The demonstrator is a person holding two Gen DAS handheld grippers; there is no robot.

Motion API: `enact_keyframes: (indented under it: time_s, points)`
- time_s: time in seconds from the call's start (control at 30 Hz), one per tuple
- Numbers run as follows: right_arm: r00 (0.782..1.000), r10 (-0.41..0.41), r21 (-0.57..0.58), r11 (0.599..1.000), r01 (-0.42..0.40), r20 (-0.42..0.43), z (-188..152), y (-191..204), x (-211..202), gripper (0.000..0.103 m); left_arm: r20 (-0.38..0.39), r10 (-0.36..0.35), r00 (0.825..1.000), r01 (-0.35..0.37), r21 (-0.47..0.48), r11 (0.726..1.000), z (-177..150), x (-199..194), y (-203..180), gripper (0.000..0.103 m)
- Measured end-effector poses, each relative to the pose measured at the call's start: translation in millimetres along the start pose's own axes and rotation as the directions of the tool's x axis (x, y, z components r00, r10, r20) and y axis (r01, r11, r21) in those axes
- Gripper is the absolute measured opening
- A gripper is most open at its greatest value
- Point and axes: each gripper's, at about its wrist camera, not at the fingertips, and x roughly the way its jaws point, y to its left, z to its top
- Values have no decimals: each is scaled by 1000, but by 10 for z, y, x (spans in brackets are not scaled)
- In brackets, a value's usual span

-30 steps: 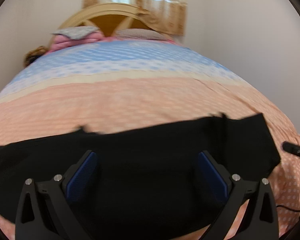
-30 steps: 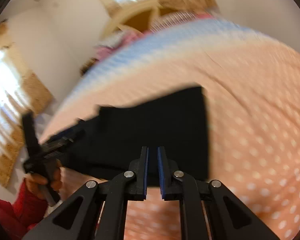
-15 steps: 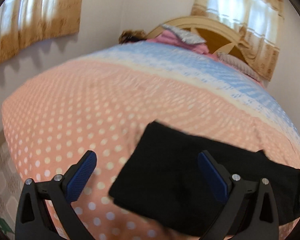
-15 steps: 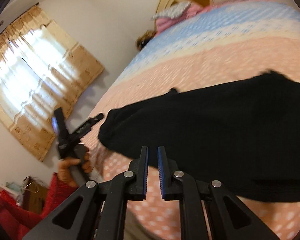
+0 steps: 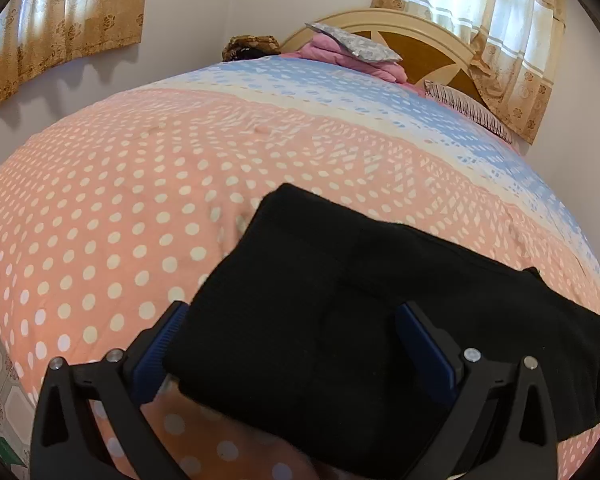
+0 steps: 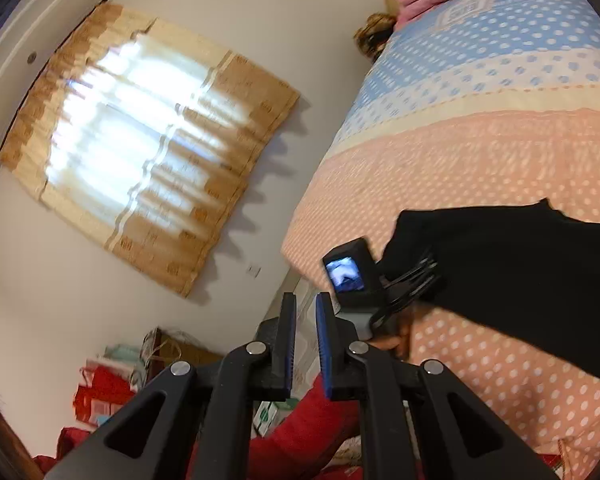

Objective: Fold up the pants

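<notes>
Black pants (image 5: 352, 320) lie folded on the dotted bedspread (image 5: 112, 216) in the left wrist view, the left gripper (image 5: 292, 344) spread wide over their near end, clamping nothing. Only the right wrist view shows the right gripper (image 6: 305, 340), nearly shut and empty, a red sleeve (image 6: 300, 432), a curtained window (image 6: 140, 160), with the left gripper's camera (image 6: 348, 276) covering the pants' edge.

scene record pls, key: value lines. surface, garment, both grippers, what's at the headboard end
surface: bed with a polka-dot cover, peach near, blue far
garment: black pants, folded, lying flat near the bed's edge
left gripper: open, low over the pants' end, nothing clamped
right gripper: shut, empty, off the bed's side, facing the curtained window
headboard end: pink bedding with a grey patterned pillow on top
</notes>
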Motion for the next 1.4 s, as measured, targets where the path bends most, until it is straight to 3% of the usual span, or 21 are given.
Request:
enact_keyframes:
  time_s: [0.17, 0.27, 0.33, 0.43, 0.57, 0.73, 0.83, 0.9, 0.97, 1.03, 1.13, 1.17, 1.23, 1.3, 1.4]
  points:
    - [999, -28, -1, 1000, 28, -46, -24, 92, -35, 11, -2, 0, 1000, 0, -6, 1000, 32, 43, 18, 103]
    - [999, -48, -14, 999, 48, -23, -45, 11, -130, 11, 1, 10, 1000, -10, 0, 1000, 34, 52, 20, 103]
    - [998, -59, 37, 998, 59, -9, -46, -105, -176, 11, 3, 13, 1000, -13, 0, 1000, 35, 56, 26, 103]
    - [998, -56, 81, 995, 55, 9, -21, -165, -207, 11, 2, 20, 1000, -20, 6, 1000, 33, 70, 13, 103]
    - [1000, -22, 21, 1000, 22, 7, -13, 7, -204, 11, -1, 13, 1000, -13, 10, 1000, 38, 84, -7, 103]
    - [1000, -4, 35, 999, 3, 30, 37, 62, -176, 11, -1, -3, 1000, 3, 43, 999, 15, 98, -69, 103]
    - [992, -87, -44, 995, 92, 90, -1, 100, -92, 12, 4, 4, 1000, -4, 53, 999, -4, 114, -80, 103]
    - [992, -92, -44, 994, 97, 91, -28, -38, -28, 12, 7, -1, 1000, 1, 52, 999, -4, 110, -81, 100]
    - [974, -187, 17, 982, 187, 126, -84, -338, -21, 12, 12, -5, 1000, 4, 44, 999, -5, 98, -56, 93]
    - [934, -315, 61, 949, 309, 171, -163, -623, -55, 12, 22, -9, 1000, 8, 36, 999, -11, 75, -18, 84]
    - [852, -476, 129, 879, 459, 217, -358, -986, -97, 12, 36, -19, 999, 18, 22, 1000, -11, 36, 34, 52]
    - [835, -506, 151, 862, 484, 216, -430, -1092, -89, 12, 35, -43, 998, 43, 8, 999, 0, 23, 60, 43]
    - [822, -539, 197, 840, 506, 184, -542, -1295, -44, 12, 35, -79, 996, 80, -20, 997, 19, 0, 106, 35]
    - [825, -547, 239, 827, 508, 140, -617, -1477, 13, 12, 38, -109, 993, 110, -39, 993, 25, -20, 119, 27]
    - [825, -553, 251, 821, 513, 120, -670, -1581, 58, 12, 54, -104, 993, 106, -52, 993, 43, -103, 45, 25]
